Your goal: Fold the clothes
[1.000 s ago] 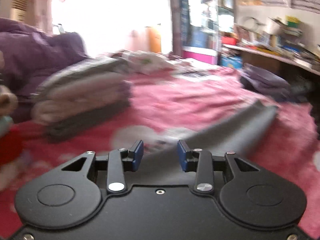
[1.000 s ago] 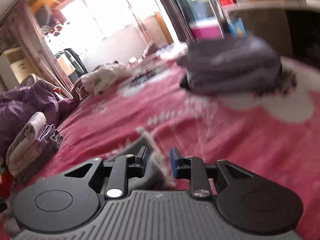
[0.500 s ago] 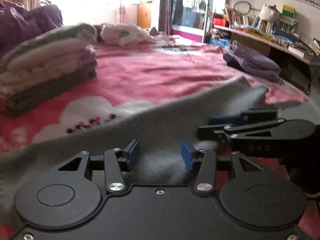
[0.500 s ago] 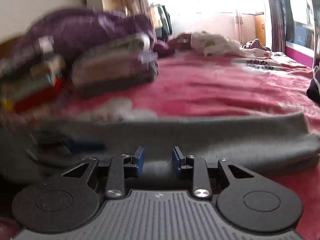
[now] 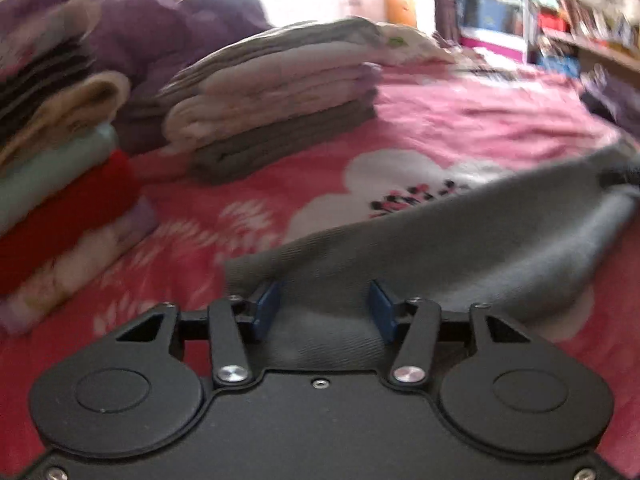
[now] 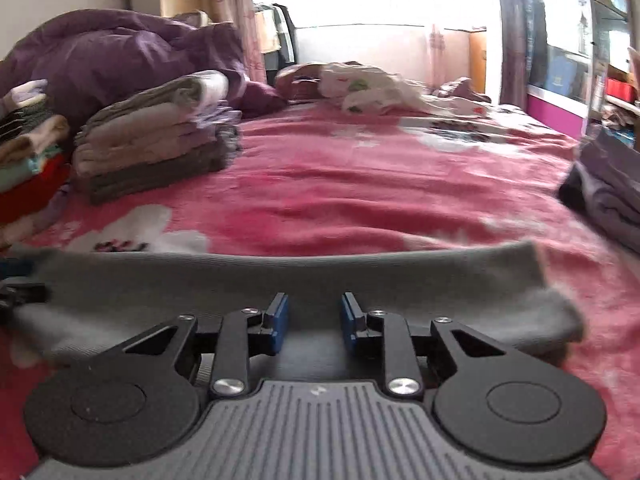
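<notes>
Garment (image 6: 280, 280) between parted gripper fingers (image 6: 278, 322)

Open pink bedspread (image 6: 360, 184) ahead beyond the grey garment (image 6: 280, 280), hemmed left by a folded stack (image 6: 156, 144) and a coloured pile (image 5: 52, 184), right by purple-grey clothes (image 6: 612, 188), far end by white laundry (image 6: 372, 88).

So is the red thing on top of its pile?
No, the red garment sits low in the stack, under a mint-green piece and a tan one.
</notes>
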### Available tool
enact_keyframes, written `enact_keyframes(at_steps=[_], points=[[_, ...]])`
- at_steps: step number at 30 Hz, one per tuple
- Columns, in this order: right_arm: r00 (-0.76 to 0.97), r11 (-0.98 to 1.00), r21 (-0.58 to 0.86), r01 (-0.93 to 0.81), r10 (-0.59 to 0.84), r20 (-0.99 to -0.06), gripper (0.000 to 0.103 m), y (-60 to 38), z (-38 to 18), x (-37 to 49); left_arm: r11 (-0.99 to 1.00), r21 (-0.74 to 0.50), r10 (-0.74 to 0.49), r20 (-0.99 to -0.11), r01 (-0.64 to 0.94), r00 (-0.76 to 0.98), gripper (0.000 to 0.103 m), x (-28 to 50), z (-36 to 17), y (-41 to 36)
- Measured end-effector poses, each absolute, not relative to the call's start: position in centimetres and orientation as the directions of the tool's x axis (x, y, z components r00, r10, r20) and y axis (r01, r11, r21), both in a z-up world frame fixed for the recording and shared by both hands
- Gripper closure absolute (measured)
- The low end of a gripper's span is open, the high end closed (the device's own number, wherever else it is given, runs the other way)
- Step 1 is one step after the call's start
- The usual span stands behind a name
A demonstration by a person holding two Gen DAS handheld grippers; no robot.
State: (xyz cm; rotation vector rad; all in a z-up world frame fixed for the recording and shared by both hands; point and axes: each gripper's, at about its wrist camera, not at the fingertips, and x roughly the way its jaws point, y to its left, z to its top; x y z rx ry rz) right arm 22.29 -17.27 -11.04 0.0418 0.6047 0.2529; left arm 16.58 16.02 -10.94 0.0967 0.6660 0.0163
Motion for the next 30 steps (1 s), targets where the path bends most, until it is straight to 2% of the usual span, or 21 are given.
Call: enact_keyframes(at_steps=[3,5,6,7,8,11,14,19,23,26,30], points=[[0.800,0.978,0.119,-0.172,0.209,-0.562,0.076,-19.3,-10.9,22.4,0.995,0.103,0.071,-0.594,-0.012,0.801,0.069,15.6,-10.3,16.2],[0.814,0.987,0.088,-0.138,0.163,-0.558,0.071,-19.9,-10.6,22.1,0.992,0.120,0.084,-0.539,-0.022,0.838,0.069,15.0,-9.6,15.3],[0.826,0.989,0.079,-0.121,0.145,-0.545,0.068,-20.1,-10.3,21.8,0.993,0.119,0.070,-0.509,-0.010,0.858,0.064,14.7,-9.2,14.7],[0.837,0.990,0.078,-0.121,0.144,-0.528,0.065,-20.3,-10.0,21.4,0.994,0.104,0.067,-0.522,-0.014,0.851,0.059,14.9,-9.4,14.5],[0.835,0.991,0.059,-0.124,0.136,-0.533,0.062,-20.3,-10.1,21.3,0.996,0.086,0.065,-0.543,-0.022,0.837,0.049,15.3,-9.9,14.4],[0.790,0.993,0.041,-0.112,0.114,-0.603,0.060,-20.6,-11.3,22.1,0.998,0.024,0.059,-0.600,-0.056,0.798,0.047,16.6,-11.6,15.1],[0.798,0.992,0.097,-0.078,0.120,-0.590,0.060,-21.6,-10.3,21.9,0.989,-0.117,0.006,-0.567,-0.087,0.824,0.048,15.9,-10.7,16.0],[0.808,0.941,0.330,0.075,0.137,-0.573,0.056,-26.0,-9.0,20.3,0.924,-0.359,-0.084,-0.535,-0.135,0.841,0.048,13.6,-9.7,16.3],[0.788,0.778,0.592,0.210,0.223,-0.573,0.050,-30.4,-11.1,18.5,0.828,-0.536,-0.148,-0.493,-0.165,0.857,0.048,11.8,-8.9,16.6],[0.778,0.681,0.691,0.245,0.288,-0.559,0.049,-31.8,-12.8,17.6,0.733,-0.656,-0.190,-0.454,-0.182,0.871,0.047,10.4,-8.2,16.8],[0.798,0.598,0.763,0.244,0.324,-0.509,0.050,-32.8,-14.1,17.1,0.679,-0.701,-0.237,-0.491,-0.219,0.838,0.047,9.8,-10.2,16.0]])
